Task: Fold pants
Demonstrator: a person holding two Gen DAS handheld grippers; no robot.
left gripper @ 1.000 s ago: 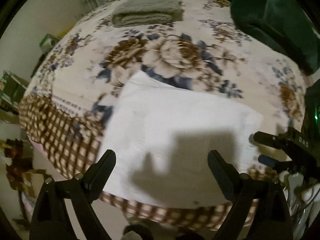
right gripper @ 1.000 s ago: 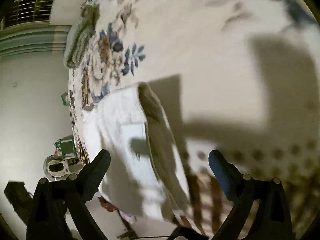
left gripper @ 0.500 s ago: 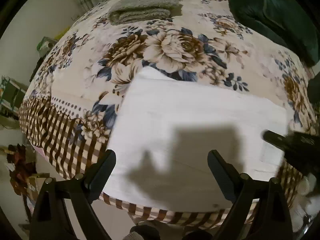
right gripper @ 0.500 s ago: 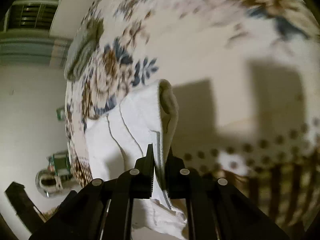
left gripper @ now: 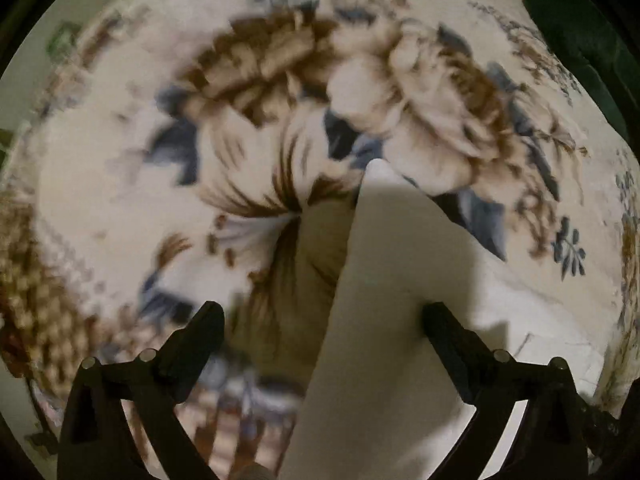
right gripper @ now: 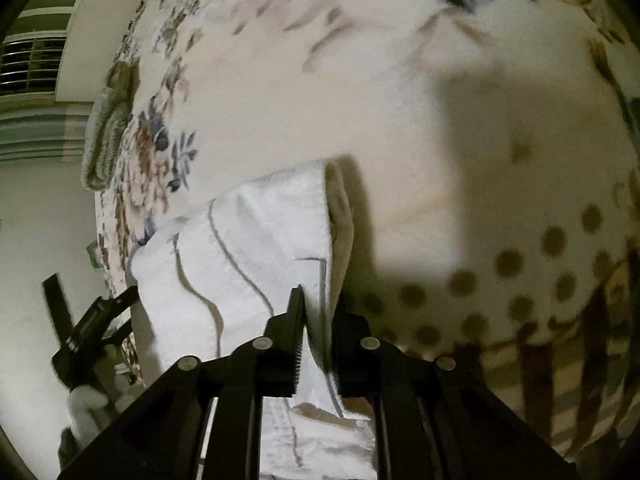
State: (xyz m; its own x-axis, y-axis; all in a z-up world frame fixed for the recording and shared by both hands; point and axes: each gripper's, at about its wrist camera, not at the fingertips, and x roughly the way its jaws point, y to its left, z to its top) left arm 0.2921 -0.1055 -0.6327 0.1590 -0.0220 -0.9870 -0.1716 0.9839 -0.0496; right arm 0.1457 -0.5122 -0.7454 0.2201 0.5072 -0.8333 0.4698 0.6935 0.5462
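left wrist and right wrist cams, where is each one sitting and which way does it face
Left wrist: rides the left gripper, low over the floral bedspread, looking along its open fingers at the left edge of the white pants; only those fingers show.
Right wrist: rides the right gripper, looking leftward along the pants' near edge; its fingers are clamped on the fabric, and the left gripper shows at far left.
Shared: the pants, bedspread and the folded grey-green towel.
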